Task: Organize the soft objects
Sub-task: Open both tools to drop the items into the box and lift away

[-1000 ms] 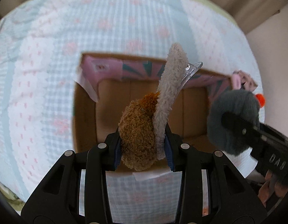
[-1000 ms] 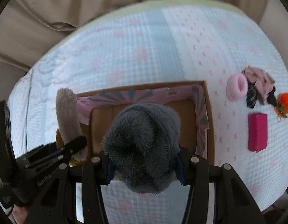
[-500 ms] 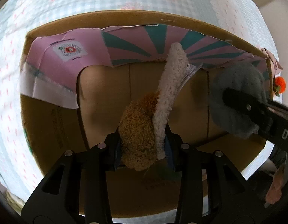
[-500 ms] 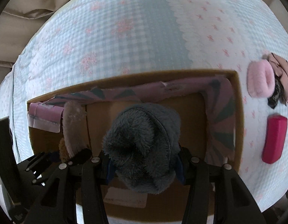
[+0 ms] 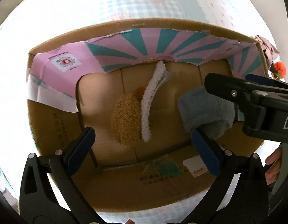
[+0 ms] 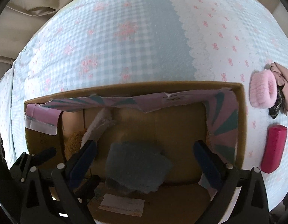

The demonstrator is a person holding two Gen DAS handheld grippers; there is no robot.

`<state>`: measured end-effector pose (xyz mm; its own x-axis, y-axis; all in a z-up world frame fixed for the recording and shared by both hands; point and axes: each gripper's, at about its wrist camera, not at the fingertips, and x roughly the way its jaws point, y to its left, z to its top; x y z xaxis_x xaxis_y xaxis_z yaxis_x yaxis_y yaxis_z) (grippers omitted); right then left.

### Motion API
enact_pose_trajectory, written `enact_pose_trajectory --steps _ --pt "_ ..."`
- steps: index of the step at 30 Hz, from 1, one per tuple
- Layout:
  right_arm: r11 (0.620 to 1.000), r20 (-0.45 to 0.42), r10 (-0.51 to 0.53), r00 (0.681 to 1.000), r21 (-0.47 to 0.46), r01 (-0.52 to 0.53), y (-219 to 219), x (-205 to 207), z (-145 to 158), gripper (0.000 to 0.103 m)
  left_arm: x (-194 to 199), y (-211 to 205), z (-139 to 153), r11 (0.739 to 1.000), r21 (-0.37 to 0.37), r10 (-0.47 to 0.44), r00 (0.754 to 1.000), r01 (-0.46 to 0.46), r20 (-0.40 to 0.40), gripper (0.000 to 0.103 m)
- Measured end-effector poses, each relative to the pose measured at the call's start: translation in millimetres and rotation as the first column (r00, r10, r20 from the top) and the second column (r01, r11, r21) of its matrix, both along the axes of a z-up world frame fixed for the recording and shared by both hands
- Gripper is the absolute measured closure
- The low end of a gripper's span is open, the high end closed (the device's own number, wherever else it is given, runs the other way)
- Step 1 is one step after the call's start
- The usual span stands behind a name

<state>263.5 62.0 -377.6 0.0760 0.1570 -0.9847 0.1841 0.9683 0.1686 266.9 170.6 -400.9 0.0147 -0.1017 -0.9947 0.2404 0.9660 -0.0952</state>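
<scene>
Left wrist view: the left hand-held gripper [image 5: 142, 145] has just spread its jaws wide and grips nothing — the brown plush piece [image 5: 126, 120] and white fuzzy clip [image 5: 150, 104] it carried a second ago now lie on the floor of the cardboard box [image 5: 114, 28]. Right wrist view: the right hand-held gripper [image 6: 144, 157] has likewise just opened and let go, the grey-blue plush [image 6: 137, 168] loose in the box between its jaws — so two deliveries look done, while the pink scrunchie [image 6: 262, 90] and magenta block [image 6: 273, 149] wait near the bedspread's [image 6: 125, 37] right edge.
</scene>
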Motion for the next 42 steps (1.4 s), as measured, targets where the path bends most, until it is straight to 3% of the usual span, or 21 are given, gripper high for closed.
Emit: enact_pose_trajectory --steps 10,19,31,42 --pt "1.0 0.066 0.013 0.998 -0.017 -0.012 6.2 -14.0 34.9 0.0 -12.7 13.3 44.2 0.999 -0.013 0.031 0.997 -0.03 0.067 0.0" --pt "0.999 0.191 0.036 0.981 -0.04 -0.029 8.7 -47.2 102.0 0.0 -35.7 18.9 100.1 0.998 -0.03 0.067 0.981 -0.062 0.181 0.0" --pt "0.997 0.399 0.013 0.917 -0.071 0.017 -14.3 -135.5 208.2 0.0 -104.6 24.3 187.6 0.989 -0.104 0.138 0.917 -0.107 0.373 0.0" --pt "0.981 0.51 -0.082 0.856 -0.109 0.159 -82.6 -205.7 259.3 0.0 -142.6 -26.8 241.9 0.983 -0.181 0.109 0.874 -0.024 0.474 0.0"
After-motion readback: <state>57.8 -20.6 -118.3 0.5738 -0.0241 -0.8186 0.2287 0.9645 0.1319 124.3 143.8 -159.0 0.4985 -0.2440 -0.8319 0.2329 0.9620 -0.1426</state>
